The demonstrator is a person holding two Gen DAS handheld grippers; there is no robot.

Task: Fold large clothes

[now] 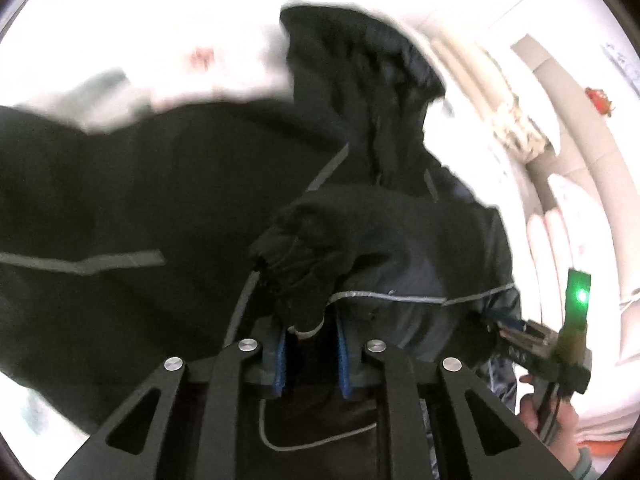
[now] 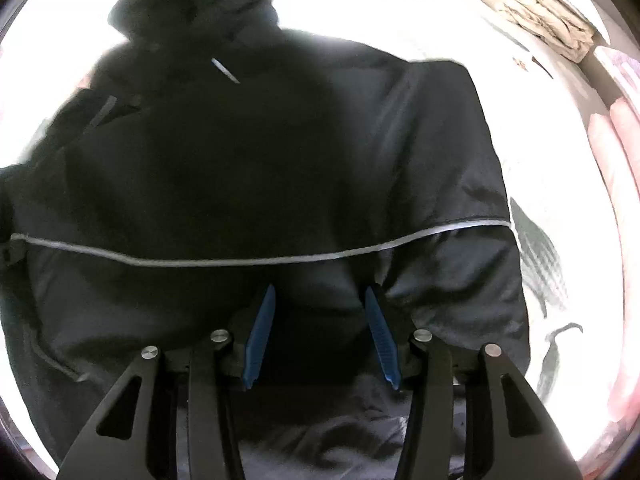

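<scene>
**Jacket cuff pinched on the left, hem under the right**

The black hooded jacket (image 1: 120, 200) lay spread on a white patterned bed sheet (image 2: 560, 208), hood (image 1: 360, 80) at the far end, so its long axis ran straight away from both tools. A sleeve was folded in over the body, and its cuff (image 1: 304, 312) sat between the blue pads of the left gripper (image 1: 314, 354). Those fingers stood narrow; they looked closed on the cuff, though the pads' contact with the cloth was partly lost in dark fabric.

The right gripper (image 2: 320, 336) pointed steeply down at the hem side, below the grey piping (image 2: 240, 260). Its fingers stood about half apart with cloth bulging between them; whether they pressed it could not be told.

The left hand seemed better placed to carry the sleeve across. The jacket's far left side was blurred, and its near edge was cut off by the tools. A person's hand (image 1: 548, 412) held the right tool.
</scene>
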